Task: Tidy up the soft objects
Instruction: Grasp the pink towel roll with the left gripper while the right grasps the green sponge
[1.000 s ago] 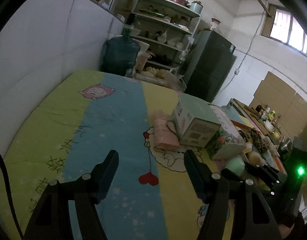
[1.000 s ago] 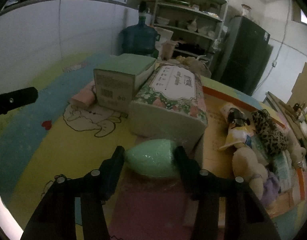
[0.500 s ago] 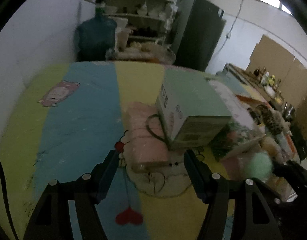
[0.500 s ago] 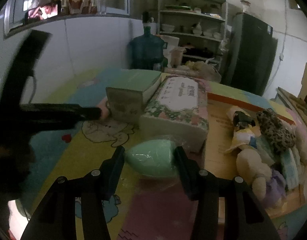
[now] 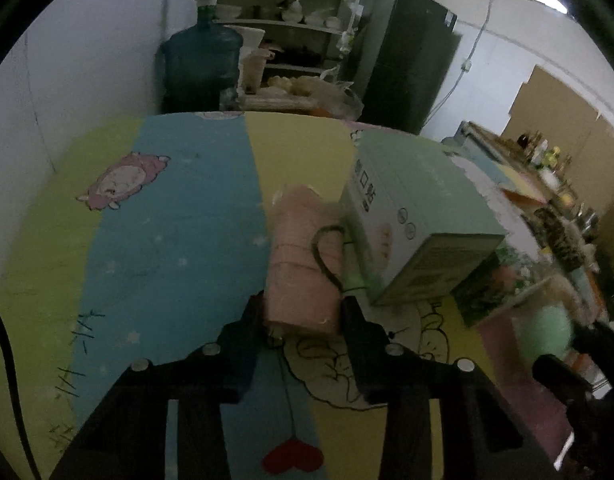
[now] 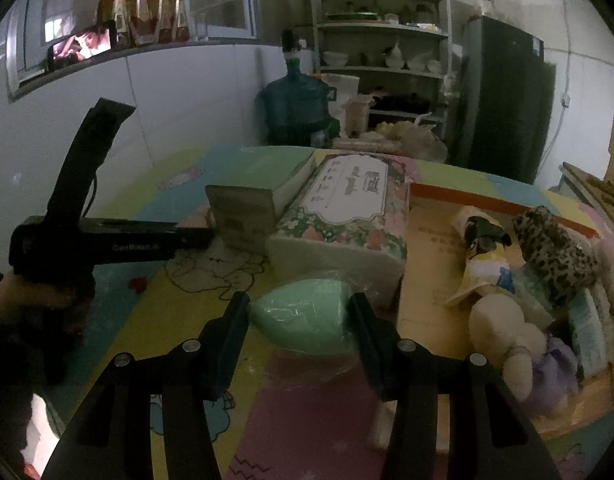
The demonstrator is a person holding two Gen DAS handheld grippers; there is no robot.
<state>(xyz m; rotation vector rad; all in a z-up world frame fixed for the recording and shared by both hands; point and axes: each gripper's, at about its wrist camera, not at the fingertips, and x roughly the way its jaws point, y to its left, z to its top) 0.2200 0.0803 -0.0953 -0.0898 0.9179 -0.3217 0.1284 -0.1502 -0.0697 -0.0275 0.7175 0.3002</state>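
Left hand-held gripper (image 5: 303, 312) is closing around the near end of the soft, light pink rolled towel (image 5: 305, 264), which should compress easily.

Your left gripper (image 5: 303, 310) has moved forward to the pink roll (image 5: 303, 264), which now sits between its fingers; the jaws, wide open a second ago, are closing around it.
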